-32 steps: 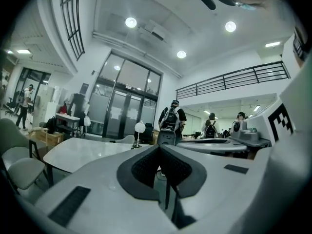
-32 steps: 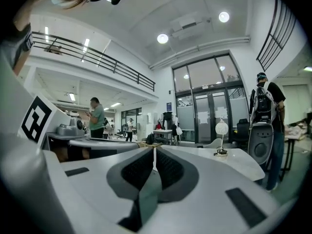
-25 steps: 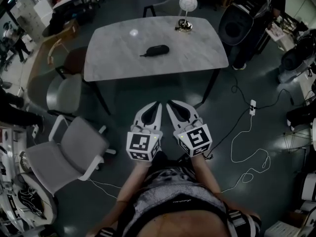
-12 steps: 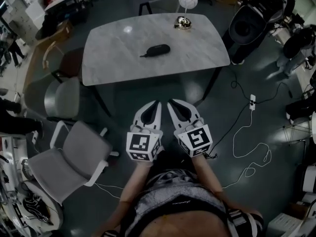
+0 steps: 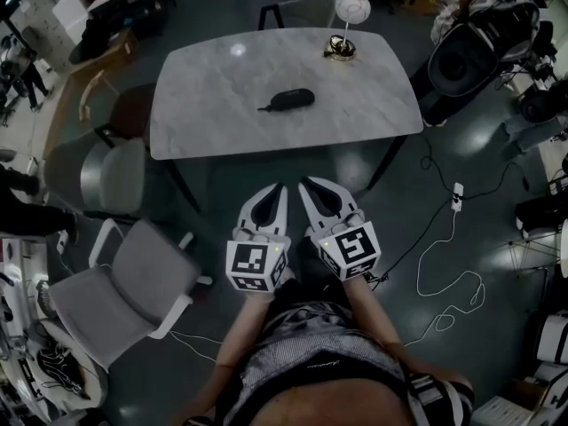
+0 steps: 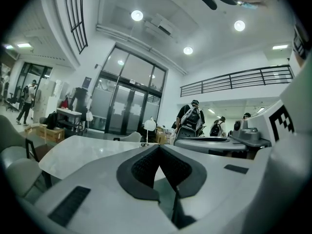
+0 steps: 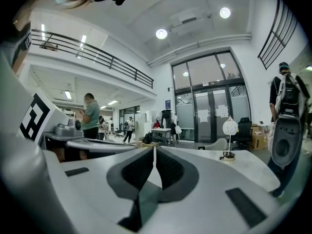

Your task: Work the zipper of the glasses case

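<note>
**A:** What's the step in hand?

**B:** Getting up to the table [image 5: 222, 105], I'd say. Meet its near edge squarely and keep clear of the gray chair [image 5: 133, 282] on the left. That way both tools can reach the middle without stretching.

**A:** And the glasses case [image 5: 291, 98]?

**B:** It lies alone on the tabletop, dark, with its long side running across. It's nearer than the lamp [image 5: 348, 25] at the far edge. Something thin pokes out at its left end, maybe the pull, but it's too small to tell.

**A:** The grippers?

**B:** The left gripper [image 5: 282, 187] and right gripper [image 5: 303, 185] sit side by side, well short of the table, with the case straight ahead of them. Both have their jaws closed together with nothing between them. They'd need to open before pinching the case and the pull.
</note>
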A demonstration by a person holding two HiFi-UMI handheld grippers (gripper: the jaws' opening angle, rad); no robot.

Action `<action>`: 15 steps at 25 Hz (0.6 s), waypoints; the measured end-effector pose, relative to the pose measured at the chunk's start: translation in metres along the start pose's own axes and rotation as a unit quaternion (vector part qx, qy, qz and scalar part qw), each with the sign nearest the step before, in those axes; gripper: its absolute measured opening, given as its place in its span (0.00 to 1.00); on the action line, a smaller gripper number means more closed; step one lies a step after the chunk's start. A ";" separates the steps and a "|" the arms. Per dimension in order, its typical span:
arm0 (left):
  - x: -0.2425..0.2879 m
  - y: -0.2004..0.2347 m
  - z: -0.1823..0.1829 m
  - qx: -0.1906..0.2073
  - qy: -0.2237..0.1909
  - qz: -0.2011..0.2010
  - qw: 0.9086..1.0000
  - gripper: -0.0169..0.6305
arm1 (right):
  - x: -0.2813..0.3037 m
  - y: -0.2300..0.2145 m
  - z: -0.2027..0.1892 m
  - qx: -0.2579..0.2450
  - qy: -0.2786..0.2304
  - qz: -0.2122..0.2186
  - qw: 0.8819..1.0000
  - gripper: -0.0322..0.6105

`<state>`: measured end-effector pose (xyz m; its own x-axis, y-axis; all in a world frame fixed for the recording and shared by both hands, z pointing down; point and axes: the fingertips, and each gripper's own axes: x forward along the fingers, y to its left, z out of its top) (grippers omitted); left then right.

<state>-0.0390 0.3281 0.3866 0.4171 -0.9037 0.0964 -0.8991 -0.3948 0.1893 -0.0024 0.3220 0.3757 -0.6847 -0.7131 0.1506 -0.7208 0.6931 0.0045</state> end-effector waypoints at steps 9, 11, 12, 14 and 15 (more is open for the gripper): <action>0.068 0.016 0.015 0.005 0.003 0.007 1.000 0.03 | 0.046 -0.051 0.012 0.007 -0.005 0.019 1.000 0.16; 0.082 0.020 0.018 0.007 0.003 0.010 1.000 0.03 | 0.054 -0.063 0.014 0.008 -0.005 0.024 1.000 0.16; 0.088 0.021 0.020 0.008 0.003 0.012 1.000 0.03 | 0.059 -0.068 0.014 0.009 -0.005 0.027 1.000 0.16; 0.100 0.024 0.023 0.010 0.002 0.016 1.000 0.03 | 0.067 -0.078 0.016 0.011 -0.006 0.034 0.999 0.16; 0.106 0.025 0.025 0.011 0.001 0.017 1.000 0.03 | 0.070 -0.083 0.017 0.013 -0.007 0.038 0.999 0.15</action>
<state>-0.0202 0.2182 0.3771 0.3856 -0.9168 0.1040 -0.9158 -0.3665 0.1646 0.0080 0.2125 0.3687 -0.7392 -0.6598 0.1349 -0.6688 0.7427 -0.0324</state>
